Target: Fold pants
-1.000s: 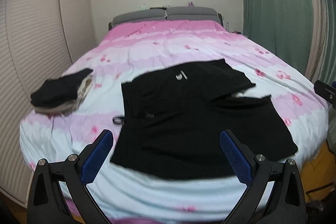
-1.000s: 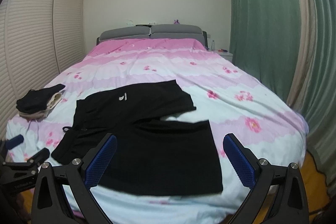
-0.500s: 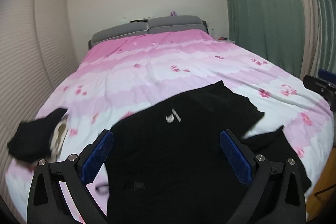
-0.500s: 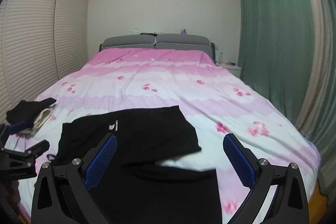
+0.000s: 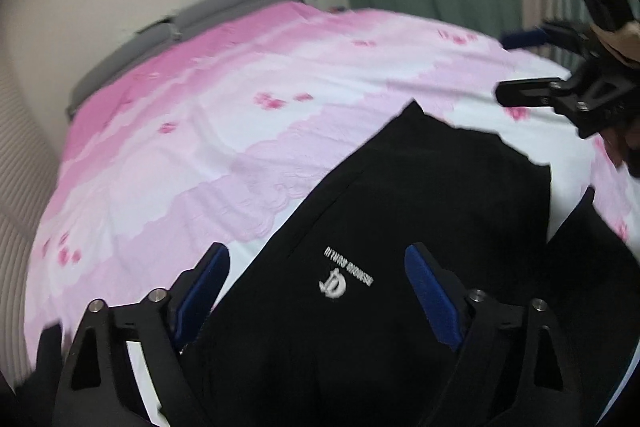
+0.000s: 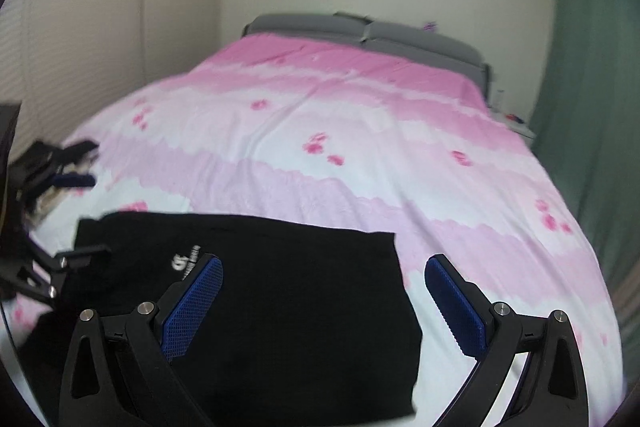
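Black pants (image 5: 440, 187) with a small white logo (image 5: 344, 275) lie spread flat on the pink and white bed cover (image 5: 240, 115). My left gripper (image 5: 320, 279) hovers low over the logo part. Its jaws are closing, the cloth lies below them, and the blue pads press on nothing. The right gripper (image 6: 326, 291) stands open above the far edge of one pant leg (image 6: 260, 239), with its right finger over bare cover. Each wrist view catches the other gripper at its edge: the right gripper (image 5: 560, 95) and the left gripper (image 6: 60, 259).
The bed cover (image 6: 360, 147) runs back to a grey headboard (image 6: 400, 39). A green curtain (image 6: 592, 67) hangs on the right and pale sliding doors (image 6: 80, 27) stand on the left. A small pile of clothes (image 6: 80, 151) lies at the bed's left edge.
Both grippers have swung forward and down over the pants and rolled, so the bed looks tilted. The pants now fill the lower part of each view. The left jaws have narrowed a little.
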The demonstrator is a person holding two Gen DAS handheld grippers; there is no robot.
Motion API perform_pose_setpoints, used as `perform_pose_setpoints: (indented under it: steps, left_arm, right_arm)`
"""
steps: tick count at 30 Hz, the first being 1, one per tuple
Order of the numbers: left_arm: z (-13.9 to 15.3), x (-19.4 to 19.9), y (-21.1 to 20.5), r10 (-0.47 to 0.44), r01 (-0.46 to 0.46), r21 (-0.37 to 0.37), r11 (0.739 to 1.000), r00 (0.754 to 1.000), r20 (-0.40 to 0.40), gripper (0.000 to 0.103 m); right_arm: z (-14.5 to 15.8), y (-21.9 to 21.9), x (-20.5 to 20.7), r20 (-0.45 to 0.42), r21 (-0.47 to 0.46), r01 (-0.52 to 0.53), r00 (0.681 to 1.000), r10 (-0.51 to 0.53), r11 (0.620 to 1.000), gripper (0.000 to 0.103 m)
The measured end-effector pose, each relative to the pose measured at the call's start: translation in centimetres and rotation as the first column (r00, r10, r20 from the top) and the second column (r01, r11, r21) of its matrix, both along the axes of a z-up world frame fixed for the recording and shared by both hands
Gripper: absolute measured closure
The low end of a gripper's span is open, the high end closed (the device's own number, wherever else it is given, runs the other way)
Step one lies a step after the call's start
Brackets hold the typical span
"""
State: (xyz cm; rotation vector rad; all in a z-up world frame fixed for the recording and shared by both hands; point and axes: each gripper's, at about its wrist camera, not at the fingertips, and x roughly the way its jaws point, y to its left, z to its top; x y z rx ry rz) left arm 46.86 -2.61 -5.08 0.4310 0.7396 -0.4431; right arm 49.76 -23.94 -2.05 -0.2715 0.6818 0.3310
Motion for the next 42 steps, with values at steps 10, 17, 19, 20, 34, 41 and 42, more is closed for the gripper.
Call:
perform_pose_setpoints:
  steps: [10, 17, 19, 20, 34, 41, 42]
  left_arm:
    - [-6.4, 10.2, -1.3, -0.062, 0.075, 0.054, 0.996, 0.976, -0.209, 0.037]
    - [-8.8, 12.3, -1.7, -0.106, 0.121, 0.03, 0.992, 0.946, -0.307, 0.058]
    - [-9.1, 12.4, -1.7, -0.119, 0.135, 0.025, 0.991, 0.938, -0.325, 0.068]
    - [-9.2, 12.6, -1.8, -0.125, 0.138, 0.018, 0.99, 0.935, -0.332, 0.073]
    - [-4.6, 9.0, -1.5, -0.082, 0.08, -0.015, 0.997, 0.966, -0.247, 0.098]
    - [-0.1, 2.5, -3.6, -0.094, 0.097, 0.008, 0.995, 0.983, -0.157, 0.098]
    - [0.6, 1.3, -3.7, -0.093, 0.095, 0.013, 0.995, 0.986, -0.139, 0.098]
  right_arm:
    - [-6.9, -0.1, 9.7, -0.129, -0.067, -0.062, 0.99, 0.053, 0.996, 0.001]
    - [-9.2, -1.0, 13.9, -0.148, -0.098, -0.129, 0.982, 0.114, 0.987, 0.001]
    - [-10.0, -1.4, 15.3, -0.186, -0.101, -0.15, 0.974, 0.13, 0.983, 0.001]
    - [-10.5, -1.5, 15.9, -0.211, -0.104, -0.161, 0.968, 0.137, 0.981, 0.001]
    - [-9.1, -4.3, 14.2, -0.212, 0.037, -0.176, 0.961, 0.18, 0.984, 0.099]
    - [-2.6, -7.0, 7.7, -0.068, 0.047, -0.168, 0.983, 0.171, 0.985, 0.099]
    - [-1.8, -7.3, 6.8, -0.052, 0.05, -0.167, 0.984, 0.169, 0.985, 0.099]
